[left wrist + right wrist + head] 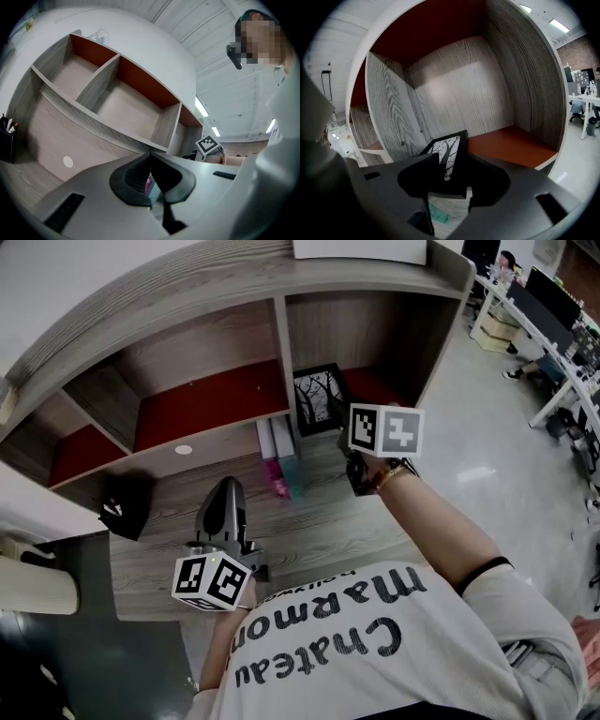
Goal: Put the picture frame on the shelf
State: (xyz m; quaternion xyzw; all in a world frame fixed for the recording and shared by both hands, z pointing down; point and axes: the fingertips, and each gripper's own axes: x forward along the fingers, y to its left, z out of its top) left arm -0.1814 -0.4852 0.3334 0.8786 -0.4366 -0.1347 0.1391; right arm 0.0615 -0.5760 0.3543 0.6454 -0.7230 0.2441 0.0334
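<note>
Head view, centre: the shelf (216,343), a grey wood unit with red-lined compartments, rises along the back of the table (319,526). The picture frame (318,397), black with a bare-tree print, stands on edge in the rightmost compartment, at its left side just beside the divider.

The right tongs (341,424) reach in from the lower right, below their marker cube. In the right gripper view the picture frame (449,157) sits between the two jaws of the right tongs (452,164). They are released and spread wide to either side of it. The red compartment floor lies behind and to the right.

The left tongs (228,486) hover over the table at lower left of the head view. In the left gripper view the left tongs (150,155) are clenched tip to tip on nothing.

A black pen holder (126,506) stands at the table's left. Pink and teal boxes (281,465) lie below the divider.
</note>
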